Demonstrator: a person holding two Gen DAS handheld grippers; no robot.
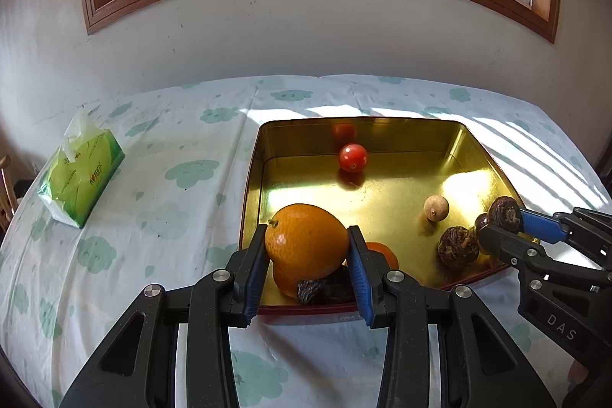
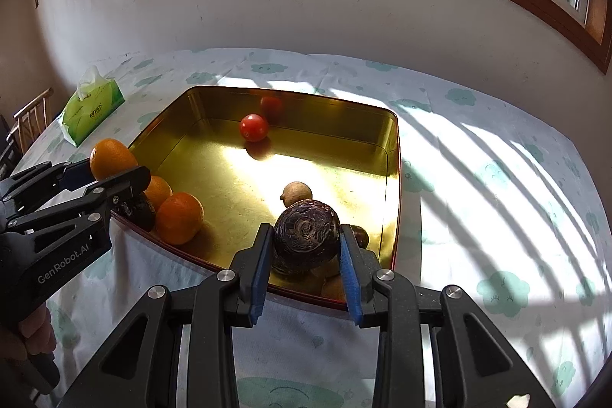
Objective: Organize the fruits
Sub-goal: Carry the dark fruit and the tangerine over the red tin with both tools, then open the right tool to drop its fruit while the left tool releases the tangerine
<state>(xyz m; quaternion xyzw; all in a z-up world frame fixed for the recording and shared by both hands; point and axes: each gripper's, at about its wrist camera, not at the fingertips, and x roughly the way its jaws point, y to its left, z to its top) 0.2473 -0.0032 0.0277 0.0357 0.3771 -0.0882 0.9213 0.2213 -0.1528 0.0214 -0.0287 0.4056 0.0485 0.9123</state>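
A gold tin tray [image 1: 250, 178] [image 2: 394, 155] lies on the cloud-print cloth. My left gripper [image 1: 308, 231] [image 2: 114, 171] is shut on an orange [image 1: 306, 241] [image 2: 111, 157] over the tray's near left corner. Below it lie two more oranges [image 2: 179, 217] and a dark wrinkled fruit [image 1: 325, 289]. My right gripper [image 2: 306, 231] [image 1: 503, 222] is shut on a dark wrinkled round fruit [image 2: 306, 236] [image 1: 505, 211] above the tray's near right corner. A red tomato [image 1: 352, 157] [image 2: 253, 127] rests by the far wall. A small tan fruit [image 1: 436, 208] [image 2: 297, 194] and another dark fruit [image 1: 458, 247] sit in the tray.
A green tissue pack [image 1: 82, 178] [image 2: 91, 109] lies on the cloth to the left of the tray. A wooden chair [image 2: 30, 117] stands past the table's left edge. A white wall with a window runs behind. A hand [image 2: 34, 335] holds the left gripper.
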